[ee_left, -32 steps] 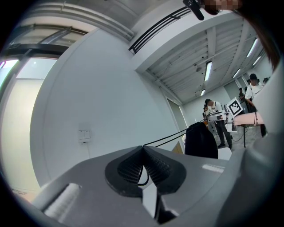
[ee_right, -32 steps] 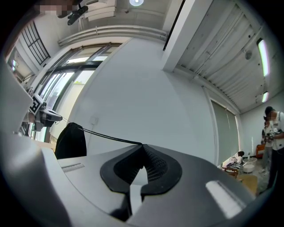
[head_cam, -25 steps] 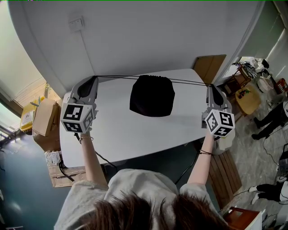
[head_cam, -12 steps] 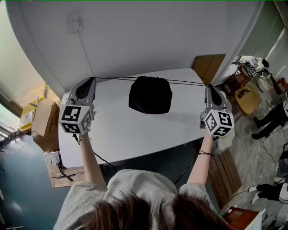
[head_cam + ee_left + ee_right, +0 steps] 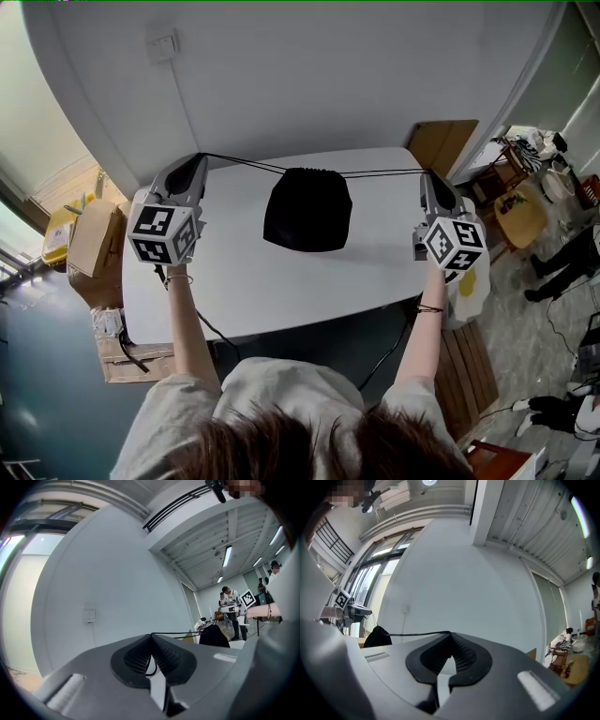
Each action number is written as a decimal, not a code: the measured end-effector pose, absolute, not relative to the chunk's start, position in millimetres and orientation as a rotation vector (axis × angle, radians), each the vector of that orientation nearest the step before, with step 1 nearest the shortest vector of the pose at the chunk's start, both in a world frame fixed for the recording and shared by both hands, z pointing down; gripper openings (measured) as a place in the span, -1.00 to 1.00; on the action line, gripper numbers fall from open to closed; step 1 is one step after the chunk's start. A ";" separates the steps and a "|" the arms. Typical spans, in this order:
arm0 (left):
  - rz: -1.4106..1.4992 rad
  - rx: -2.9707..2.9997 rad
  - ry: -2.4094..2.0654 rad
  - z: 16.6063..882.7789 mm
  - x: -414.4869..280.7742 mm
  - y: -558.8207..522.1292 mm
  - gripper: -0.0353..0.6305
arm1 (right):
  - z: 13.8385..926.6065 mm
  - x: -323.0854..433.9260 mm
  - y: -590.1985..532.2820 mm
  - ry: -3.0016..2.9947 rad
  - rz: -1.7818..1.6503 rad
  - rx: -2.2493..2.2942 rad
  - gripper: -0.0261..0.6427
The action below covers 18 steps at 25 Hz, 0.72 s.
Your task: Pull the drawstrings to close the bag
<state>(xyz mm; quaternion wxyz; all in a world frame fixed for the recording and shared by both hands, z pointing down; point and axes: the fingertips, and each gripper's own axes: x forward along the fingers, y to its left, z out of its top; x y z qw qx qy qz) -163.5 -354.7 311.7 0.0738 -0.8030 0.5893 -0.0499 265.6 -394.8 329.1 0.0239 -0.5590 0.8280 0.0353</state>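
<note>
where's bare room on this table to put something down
White table is bare between the black bag and its near edge, and either side. Crowded at the far edge: taut drawstrings run to left gripper and right gripper.

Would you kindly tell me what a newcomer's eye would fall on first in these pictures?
The black bag stands out most, dark against the white table, near its far edge. From its gathered top a thin black drawstring runs out to each side, one end pinched in the shut left claw and the other in the shut right claw. Both cords are drawn nearly straight.
</note>
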 end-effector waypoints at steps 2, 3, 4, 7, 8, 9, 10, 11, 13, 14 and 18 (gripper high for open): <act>-0.158 -2.409 1.775 311.7 -165.0 -357.9 -0.88 | 329.8 261.8 -403.5 2.581 0.104 -1.724 -0.89; -0.163 -2.408 1.778 311.9 -166.1 -359.4 -0.88 | 329.6 260.1 -407.1 2.586 0.102 -1.722 -0.89; -0.164 -2.407 1.780 311.8 -167.2 -360.8 -0.89 | 328.9 258.4 -410.0 2.589 0.100 -1.717 -0.89; -0.166 -2.409 1.781 311.4 -168.7 -361.8 -0.88 | 328.4 254.4 -413.4 2.599 0.093 -1.698 -0.88; -0.170 -2.410 1.777 311.8 -168.0 -361.1 -0.88 | 330.2 253.7 -412.7 2.603 0.083 -1.690 -0.88; -0.171 -2.414 1.773 312.5 -167.2 -360.2 -0.88 | 333.2 253.4 -411.5 2.607 0.069 -1.680 -0.88; -0.164 -2.420 1.770 313.4 -166.8 -359.5 -0.88 | 336.9 253.1 -409.8 2.610 0.053 -1.670 -0.88; -0.150 -2.429 1.769 314.4 -167.1 -358.9 -0.88 | 340.6 252.6 -407.8 2.612 0.037 -1.657 -0.88; -0.115 -2.447 1.772 316.2 -168.3 -357.0 -0.88 | 346.0 250.9 -403.0 2.615 0.010 -1.625 -0.88; -0.101 -2.455 1.774 317.1 -168.5 -355.7 -0.88 | 347.2 250.0 -400.3 2.617 0.003 -1.611 -0.88; -0.043 -2.465 1.770 317.0 -166.3 -348.5 -0.88 | 339.6 245.9 -386.2 2.617 0.034 -1.565 -0.88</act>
